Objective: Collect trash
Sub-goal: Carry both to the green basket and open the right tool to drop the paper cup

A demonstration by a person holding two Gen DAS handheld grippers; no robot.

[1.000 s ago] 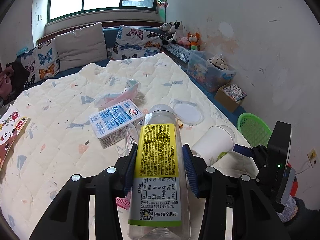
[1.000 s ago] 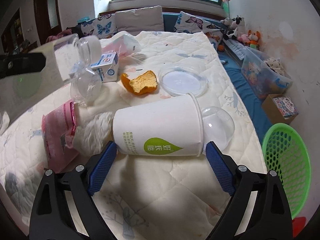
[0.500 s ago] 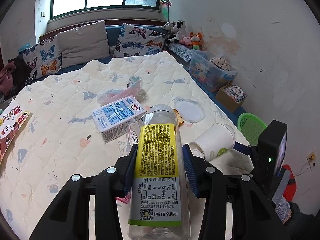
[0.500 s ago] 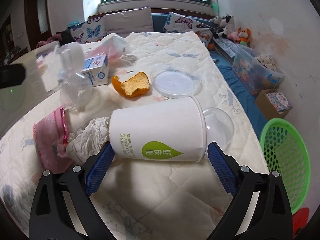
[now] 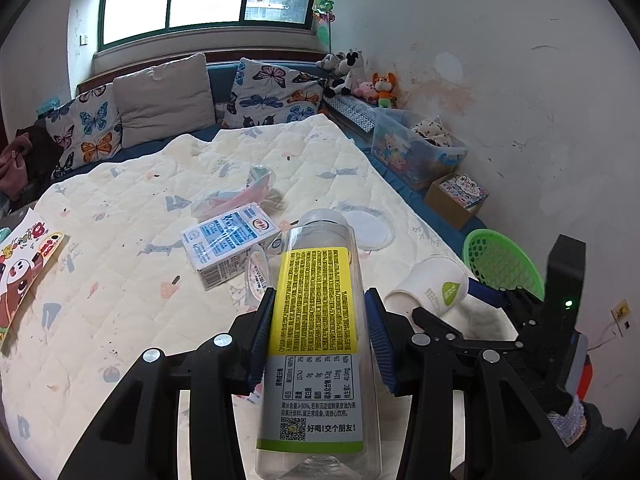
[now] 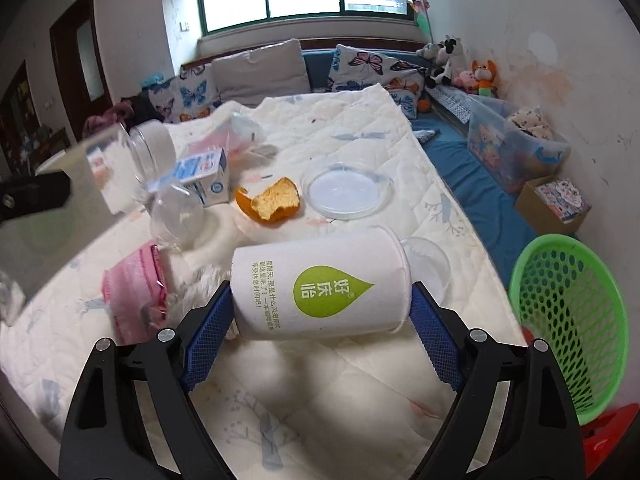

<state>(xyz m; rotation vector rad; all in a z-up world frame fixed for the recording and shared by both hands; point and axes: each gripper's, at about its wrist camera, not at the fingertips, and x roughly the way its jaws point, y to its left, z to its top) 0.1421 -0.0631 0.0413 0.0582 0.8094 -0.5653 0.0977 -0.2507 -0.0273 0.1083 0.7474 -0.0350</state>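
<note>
The left gripper (image 5: 318,344) clamps a clear bottle (image 5: 318,320) above the bed (image 5: 120,280). The right gripper (image 6: 320,320), its jaws just closing, grips a paper cup (image 6: 320,292) left of the green basket (image 6: 568,312).

A clear bottle (image 5: 318,320) was wrapped in a yellow label with black print, white and lime green lower down. A white paper cup (image 6: 320,294) was marked with a green drop and grey lettering. Blue ribbed pads (image 6: 206,344) were carried on black gripper frames. A quilt (image 5: 120,280) of cream was dotted with small blue-grey and pink motifs. A carton (image 5: 228,244) was printed in light blue and white. Orange peel (image 6: 269,205) was seen with a pale inside. A basket (image 6: 568,320) was bright green mesh. Cushions (image 5: 276,96) were patterned with blue, orange and black butterflies on white.
</note>
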